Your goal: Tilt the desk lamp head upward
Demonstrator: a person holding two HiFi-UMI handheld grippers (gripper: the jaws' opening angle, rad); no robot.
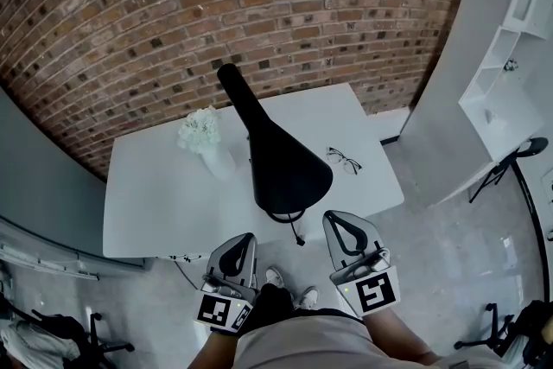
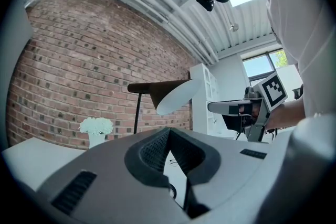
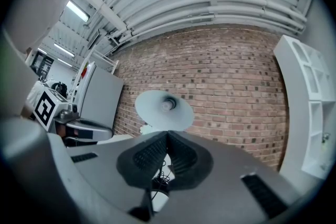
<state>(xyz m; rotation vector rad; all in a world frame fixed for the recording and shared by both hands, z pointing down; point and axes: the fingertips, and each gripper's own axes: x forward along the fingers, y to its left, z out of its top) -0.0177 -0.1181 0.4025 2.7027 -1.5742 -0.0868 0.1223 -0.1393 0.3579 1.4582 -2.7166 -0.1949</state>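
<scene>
Left gripper (image 1: 245,242) and right gripper (image 1: 339,225) hang at bottom centre, jaws pressed together, empty. Black lamp head (image 1: 289,173) sits mid-frame over a white table (image 1: 155,203); probably light, rigid and smooth, best pinched at its rim.

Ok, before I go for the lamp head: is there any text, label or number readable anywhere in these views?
None can be read.
The left hand-held gripper and right hand-held gripper carry only black-and-white square marker patterns, no letters or digits.
The desk lamp, glasses and table show no print.
</scene>
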